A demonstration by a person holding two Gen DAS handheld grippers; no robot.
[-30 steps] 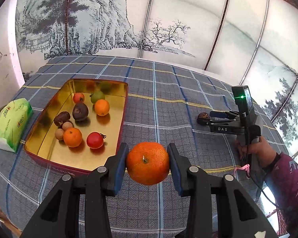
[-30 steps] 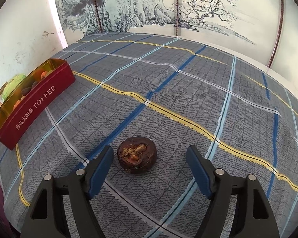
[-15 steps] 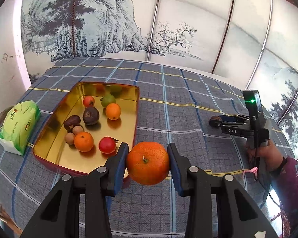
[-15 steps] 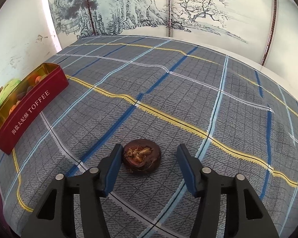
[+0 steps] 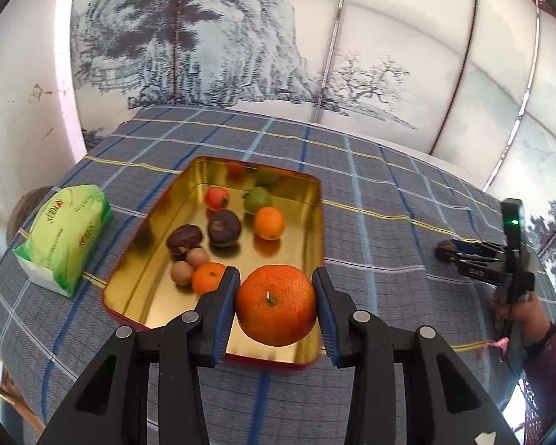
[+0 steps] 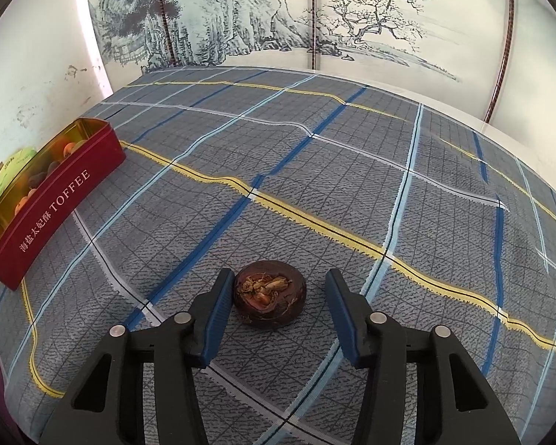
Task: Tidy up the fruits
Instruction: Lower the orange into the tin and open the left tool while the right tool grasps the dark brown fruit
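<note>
My left gripper is shut on a large orange and holds it above the near right corner of the gold-lined tin tray. The tray holds several fruits: small oranges, a red one, a green one and dark brown ones. My right gripper is open around a dark brown water chestnut that lies on the cloth. Its left pad touches the fruit, its right pad stands apart. The right gripper also shows in the left wrist view at the far right. The tray shows red-sided, marked TOFFEE.
A checked grey-blue cloth covers the table. A green tissue pack lies left of the tray. A painted folding screen stands behind the table. The person's hand and sleeve are at the right edge.
My left gripper carried the orange left and forward, from over the cloth to over the tray's near corner. My right gripper's jaws narrowed around the water chestnut.
</note>
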